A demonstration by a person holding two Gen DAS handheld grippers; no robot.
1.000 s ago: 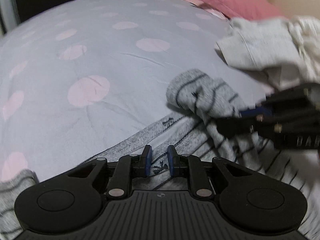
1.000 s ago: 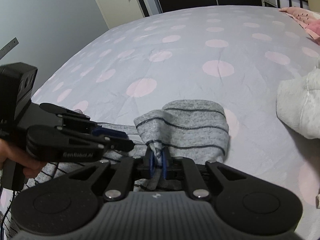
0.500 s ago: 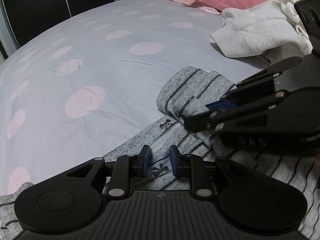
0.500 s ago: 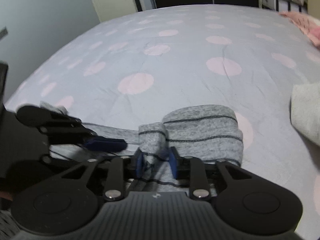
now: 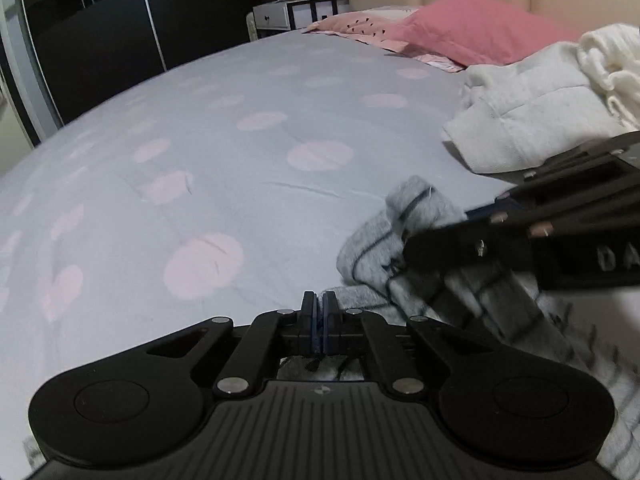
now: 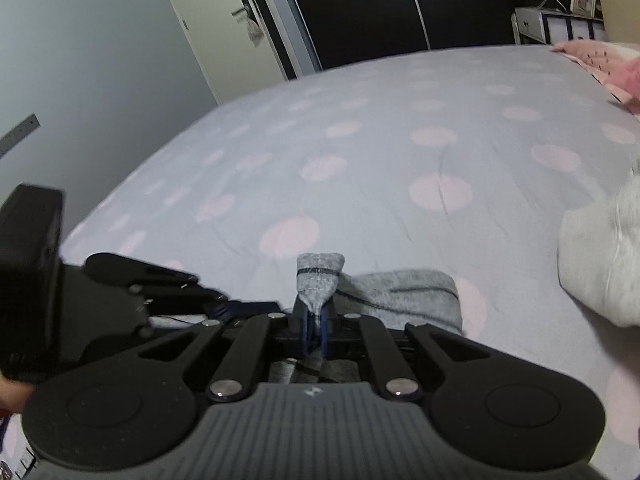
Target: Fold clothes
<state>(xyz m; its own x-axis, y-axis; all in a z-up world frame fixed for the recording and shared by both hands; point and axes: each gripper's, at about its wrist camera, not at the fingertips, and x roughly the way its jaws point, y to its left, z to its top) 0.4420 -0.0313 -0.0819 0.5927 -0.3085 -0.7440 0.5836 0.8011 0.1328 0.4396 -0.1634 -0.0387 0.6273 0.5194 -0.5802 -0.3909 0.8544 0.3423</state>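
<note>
A grey shirt with thin dark stripes lies bunched on the dotted bedspread. My left gripper is shut at the shirt's near edge, and cloth shows under its fingers. At the right of the left wrist view my right gripper reaches into the bunched cloth. In the right wrist view my right gripper is shut on a fold of the shirt that pokes up between its pads. The left gripper sits just to its left, held by a hand at the frame edge.
A pile of white and cream clothes lies to the right on the bed, also seen at the right edge. Pink pillows lie at the bed's head. A dresser, dark wardrobe doors and a room door stand beyond.
The left gripper was open over the shirt's collar and has shut on the cloth. The right gripper opened briefly, then shut on a fold. Both now sit higher above the bed.
</note>
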